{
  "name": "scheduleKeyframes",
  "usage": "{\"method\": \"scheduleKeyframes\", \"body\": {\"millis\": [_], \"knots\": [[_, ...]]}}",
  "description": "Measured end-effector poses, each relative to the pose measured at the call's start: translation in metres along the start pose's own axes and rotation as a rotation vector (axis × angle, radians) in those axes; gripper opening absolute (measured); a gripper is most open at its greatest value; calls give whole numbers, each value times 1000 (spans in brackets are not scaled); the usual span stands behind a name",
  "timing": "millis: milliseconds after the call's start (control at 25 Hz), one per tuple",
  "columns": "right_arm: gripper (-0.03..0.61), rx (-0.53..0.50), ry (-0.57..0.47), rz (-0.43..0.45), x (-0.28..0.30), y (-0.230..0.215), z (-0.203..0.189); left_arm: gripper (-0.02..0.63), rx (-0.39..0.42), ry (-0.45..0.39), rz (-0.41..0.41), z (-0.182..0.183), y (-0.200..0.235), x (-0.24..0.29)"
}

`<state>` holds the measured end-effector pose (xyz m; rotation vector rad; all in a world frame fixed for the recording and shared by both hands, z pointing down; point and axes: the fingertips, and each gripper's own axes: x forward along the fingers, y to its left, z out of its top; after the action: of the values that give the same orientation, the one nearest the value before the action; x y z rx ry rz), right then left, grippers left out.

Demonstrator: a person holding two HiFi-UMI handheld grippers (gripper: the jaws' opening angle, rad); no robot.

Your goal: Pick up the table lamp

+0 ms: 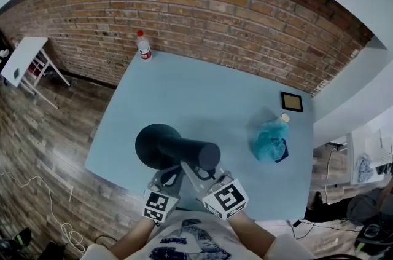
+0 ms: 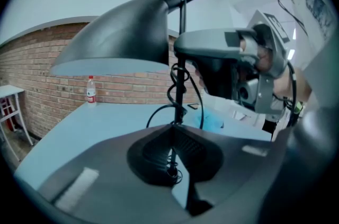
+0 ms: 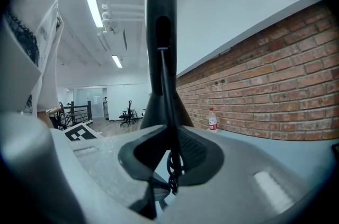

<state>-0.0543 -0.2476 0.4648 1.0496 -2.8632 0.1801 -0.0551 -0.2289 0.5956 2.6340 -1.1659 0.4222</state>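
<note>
Gripping is the step in hand: both tools are pressed together on the thin stem (image 2: pixel 180 72) of the table lamp (image 1: pixel 161 145), which stands by the near edge of the counter (image 1: pixel 202 90), towards its near-left corner. The left gripper view shows the left gripper (image 2: pixel 174 151) pinching the stem, with the black cord (image 2: pixel 172 91) looped just above its jaws and the dark shade (image 2: pixel 119 37) overhead. The right gripper view shows the right gripper (image 3: pixel 170 153) clamped on the same stem, under the lamp's upright neck (image 3: pixel 160 37). From the head view the two tools sit side by side below the shade, and the lamp's base is hidden, so I cannot tell whether it has left the counter.

The next move, as I judge it, calls for a straight, even lift with both tools rising together, since the shade looks top-heavy and the slim stem could twist in the jaws. The bottle (image 1: pixel 143 46) at the far-left corner and the blue bundle (image 1: pixel 268 141) near the right edge stand well apart from the lamp.
</note>
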Motion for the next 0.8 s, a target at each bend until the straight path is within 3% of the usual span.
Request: {"method": "scheduleKeyframes", "body": {"millis": [200,480,800], "knots": [[41,-25,26,29,2,3,3,-8,-12,21,-42,-13,-1,5],[44,-9,-13,41,1,-1,-2,0,-13,62,-81,-33,-6,15],[48,8,-7,72,1,0,-1,54,-30,66,-91,-38,-5,30]]}}
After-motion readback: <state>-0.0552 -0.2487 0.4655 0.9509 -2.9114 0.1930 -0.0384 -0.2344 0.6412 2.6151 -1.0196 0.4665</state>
